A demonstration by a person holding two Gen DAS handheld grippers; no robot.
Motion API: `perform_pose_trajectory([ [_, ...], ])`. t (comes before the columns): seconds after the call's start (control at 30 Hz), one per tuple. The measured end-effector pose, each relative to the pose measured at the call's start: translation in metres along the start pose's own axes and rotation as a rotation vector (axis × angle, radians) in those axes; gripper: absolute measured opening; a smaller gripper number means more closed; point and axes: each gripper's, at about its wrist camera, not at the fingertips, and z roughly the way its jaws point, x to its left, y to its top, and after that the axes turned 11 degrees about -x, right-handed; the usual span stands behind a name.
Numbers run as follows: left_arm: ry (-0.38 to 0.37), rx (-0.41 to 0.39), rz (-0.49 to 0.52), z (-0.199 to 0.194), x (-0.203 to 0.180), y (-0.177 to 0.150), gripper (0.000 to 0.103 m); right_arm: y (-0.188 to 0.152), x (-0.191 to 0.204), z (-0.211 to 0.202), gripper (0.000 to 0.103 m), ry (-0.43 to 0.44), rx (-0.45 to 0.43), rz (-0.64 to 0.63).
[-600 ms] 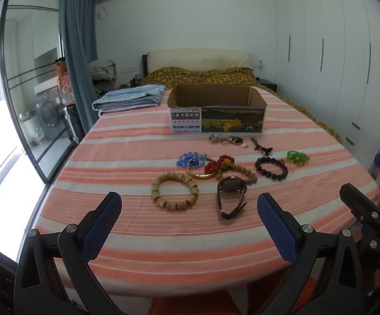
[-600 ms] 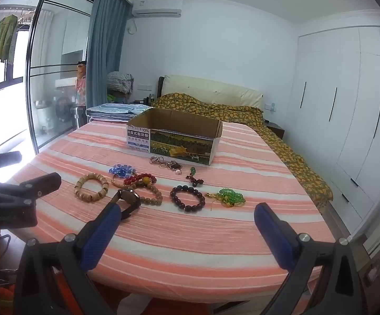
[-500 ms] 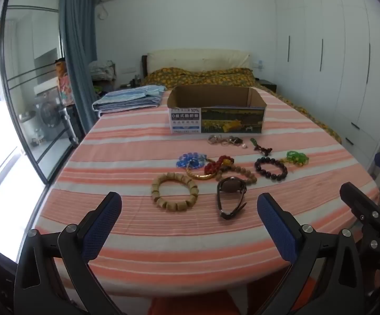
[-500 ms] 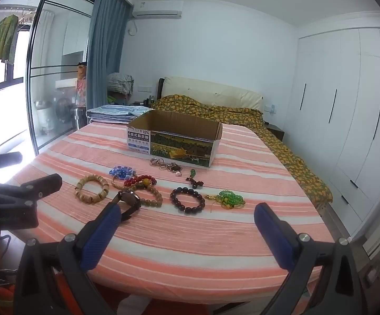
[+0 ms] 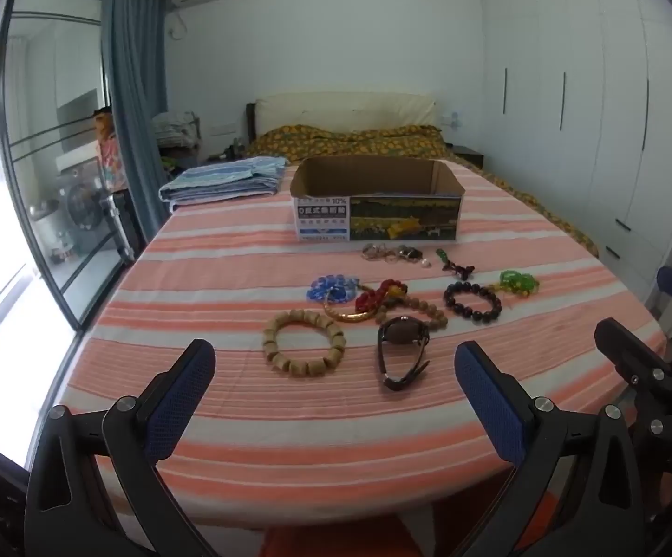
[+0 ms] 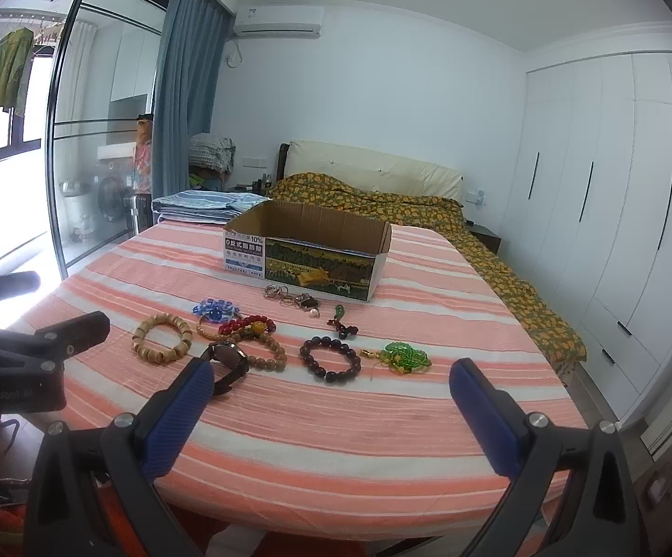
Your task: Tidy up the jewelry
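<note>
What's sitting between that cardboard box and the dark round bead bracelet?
A small green-and-dark-red beaded charm, seen in the right wrist view between the cardboard box and the dark bead bracelet.

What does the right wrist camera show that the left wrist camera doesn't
Only the right wrist view shows green clothes hanging outside the glass door, and the left gripper from the side. Only the left wrist view shows the right gripper at its right edge, and the whole watch unblocked. Both show the cardboard box, the jewelry spread before it on the striped bedsheet, and open grippers: left gripper, right gripper.

matt wood-bead bracelet [image 5: 303, 341], glossy dark beads [image 5: 472, 301], cardboard box [image 5: 376, 198], striped cloth sheet [image 5: 224, 278]
</note>
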Motion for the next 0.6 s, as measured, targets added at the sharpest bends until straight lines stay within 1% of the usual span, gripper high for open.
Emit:
perform_pose_trajectory([
  [0.13,-0.005,0.001,0.002,0.0017,-0.0043,0.0015,0.103,0.0001,-0.0005,0.0006,0.103,-0.001,0.002,-0.001],
  [0.6,-0.014,0.001,-0.005,-0.0009,0.001,-0.0005,0.103,0.0005,0.0005,-0.0001,0.103,-0.003,-0.007,0.0],
])
